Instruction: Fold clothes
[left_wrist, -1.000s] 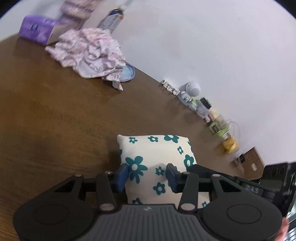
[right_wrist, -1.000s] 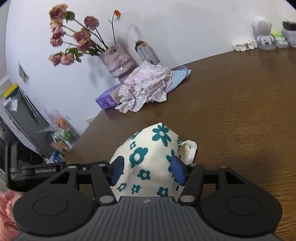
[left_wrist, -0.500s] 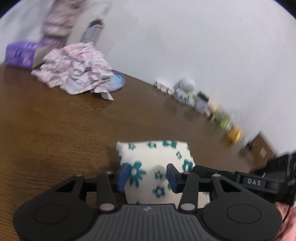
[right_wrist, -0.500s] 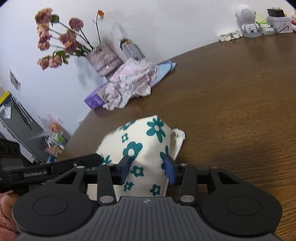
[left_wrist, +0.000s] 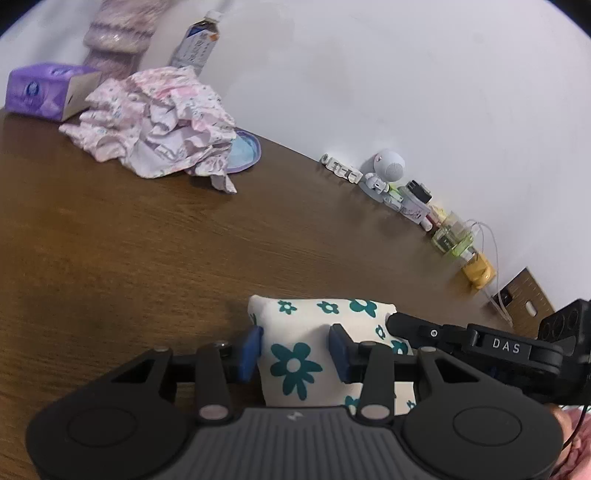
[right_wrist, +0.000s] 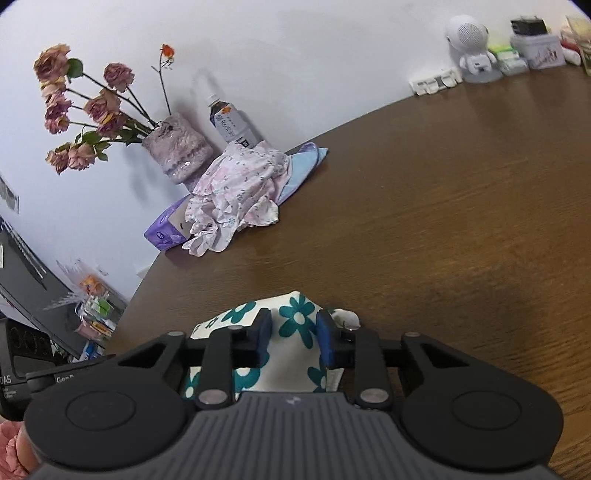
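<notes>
Dark brown wooden tabletop (left_wrist: 155, 266) is bounded by a white wall. Near its front edge lies the folded cream garment with teal flowers (left_wrist: 295, 365). The left gripper (left_wrist: 295, 349) is set narrowly, the cloth bulging between its blue pads; contact cannot be confirmed. The right gripper (right_wrist: 293, 338), whose jaws have just been closing, is clamped on a raised fold of it. A crumpled pink floral garment (right_wrist: 236, 188) lies well apart.

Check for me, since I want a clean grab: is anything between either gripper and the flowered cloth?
Nothing visible. The flowered cloth already sits between the left gripper fingers and the right gripper fingers, whose jaws have just been closing.
</notes>
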